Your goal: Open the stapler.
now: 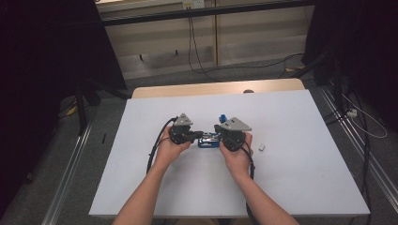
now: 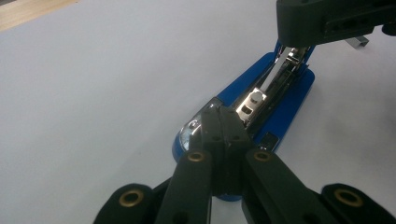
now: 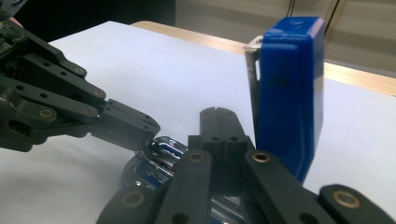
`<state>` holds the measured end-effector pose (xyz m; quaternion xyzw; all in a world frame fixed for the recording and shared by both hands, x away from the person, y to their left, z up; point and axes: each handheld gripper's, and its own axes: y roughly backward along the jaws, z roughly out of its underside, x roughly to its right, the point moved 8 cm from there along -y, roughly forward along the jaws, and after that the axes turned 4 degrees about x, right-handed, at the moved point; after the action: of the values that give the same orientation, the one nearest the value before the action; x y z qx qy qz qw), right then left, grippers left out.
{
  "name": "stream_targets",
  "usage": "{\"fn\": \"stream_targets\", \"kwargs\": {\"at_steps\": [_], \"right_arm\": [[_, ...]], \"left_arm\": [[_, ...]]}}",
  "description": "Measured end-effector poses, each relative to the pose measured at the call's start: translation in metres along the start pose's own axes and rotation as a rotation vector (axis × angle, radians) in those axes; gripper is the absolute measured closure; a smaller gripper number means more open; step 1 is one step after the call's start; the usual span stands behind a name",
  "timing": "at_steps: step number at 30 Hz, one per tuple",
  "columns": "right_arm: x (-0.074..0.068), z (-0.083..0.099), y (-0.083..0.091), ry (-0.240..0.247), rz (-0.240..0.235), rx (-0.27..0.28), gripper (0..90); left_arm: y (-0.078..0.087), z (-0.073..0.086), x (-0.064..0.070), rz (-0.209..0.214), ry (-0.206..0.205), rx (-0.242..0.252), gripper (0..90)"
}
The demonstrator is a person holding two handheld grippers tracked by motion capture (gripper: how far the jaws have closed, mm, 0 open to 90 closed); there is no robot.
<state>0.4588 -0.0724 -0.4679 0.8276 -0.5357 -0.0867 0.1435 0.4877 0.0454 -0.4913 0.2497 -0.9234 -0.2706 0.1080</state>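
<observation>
A blue stapler (image 1: 208, 141) lies flipped wide apart on the white table, between my two grippers. Its blue top cover (image 3: 289, 93) stands upright, and the shiny metal magazine (image 2: 261, 98) is bare along the base. My left gripper (image 2: 219, 123) is shut, with its tip resting on the stapler's rounded front end. It is also in the high view (image 1: 200, 136) and the right gripper view (image 3: 135, 130). My right gripper (image 3: 219, 121) is shut with nothing between its jaws. It hangs over the magazine beside the upright cover, opposite the left gripper (image 1: 218, 137).
A small strip of staples (image 1: 262, 147) lies on the table just right of my right hand, and in the left gripper view (image 2: 357, 42). The white tabletop (image 1: 291, 112) has a wooden edge (image 1: 216, 88) at the far side. Cables trail from both grippers toward the front.
</observation>
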Motion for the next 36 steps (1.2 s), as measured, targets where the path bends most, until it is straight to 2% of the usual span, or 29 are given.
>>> {"fn": "stream_targets", "kwargs": {"at_steps": [2,5,9,11,12,14,15,16,19,24,28,30,33,36], "right_arm": [[0.005,0.000,0.003,0.004,0.021,0.004,90.0],[0.012,0.001,0.007,-0.033,0.024,0.003,90.0],[0.018,0.003,0.009,-0.005,0.047,-0.019,90.0],[0.025,0.007,0.010,0.028,0.082,-0.026,90.0],[0.028,0.010,0.010,0.021,0.084,-0.024,90.0],[0.035,0.016,0.011,0.005,0.085,-0.040,90.0],[0.036,0.018,0.011,-0.025,0.070,-0.038,90.0],[0.037,0.018,0.011,-0.033,0.063,-0.038,90.0],[0.036,0.018,0.011,0.000,0.063,-0.046,90.0],[0.042,0.024,0.012,-0.006,0.063,-0.063,90.0],[0.051,0.033,0.015,-0.025,0.076,-0.089,90.0],[0.053,0.035,0.016,-0.041,0.069,-0.080,90.0],[0.054,0.034,0.018,-0.014,0.064,-0.103,90.0],[0.056,0.034,0.018,-0.020,0.051,-0.101,90.0]], "left_arm": [[0.000,0.000,-0.001,0.004,0.000,-0.003,90.0],[0.000,-0.001,0.000,0.005,0.003,-0.007,90.0],[0.000,0.000,-0.001,0.000,0.005,-0.004,90.0],[0.000,0.000,0.000,0.003,0.008,-0.007,90.0],[0.000,0.000,0.000,0.005,0.011,-0.008,90.0],[0.000,0.000,0.000,0.005,0.004,-0.005,90.0],[0.000,0.000,0.000,0.007,0.011,0.002,90.0],[0.000,0.000,0.000,0.012,0.018,0.002,90.0],[0.000,0.000,0.000,0.006,0.007,0.002,90.0],[0.000,0.000,0.000,0.016,0.022,0.006,90.0],[0.001,0.001,-0.001,0.012,0.018,0.002,90.0],[0.001,0.001,0.000,0.011,0.019,0.003,90.0],[0.000,0.001,0.000,0.011,0.020,0.003,90.0],[0.000,0.000,-0.001,0.011,0.027,0.005,90.0]]}}
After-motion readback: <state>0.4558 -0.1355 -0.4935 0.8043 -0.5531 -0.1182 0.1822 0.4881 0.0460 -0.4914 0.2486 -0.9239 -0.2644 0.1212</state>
